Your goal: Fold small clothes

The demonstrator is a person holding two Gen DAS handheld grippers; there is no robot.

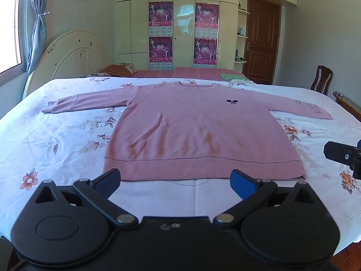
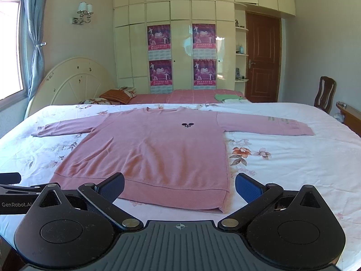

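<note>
A pink long-sleeved sweater [image 1: 191,126] lies flat, front up, on the floral bedsheet [image 1: 56,140], both sleeves spread out sideways and the hem nearest me. It also shows in the right wrist view [image 2: 153,149]. My left gripper [image 1: 176,180] is open and empty, just in front of the hem's middle. My right gripper [image 2: 180,187] is open and empty, in front of the hem's right corner. The right gripper also shows at the right edge of the left wrist view [image 1: 345,158]. The left gripper also shows at the left edge of the right wrist view [image 2: 13,192].
A folded green garment [image 1: 232,76] lies on a pink bed beyond. A cream headboard [image 1: 74,54] stands at the back left, a wardrobe [image 1: 180,22] behind, and a wooden chair [image 1: 321,82] and a door [image 1: 261,38] at the right.
</note>
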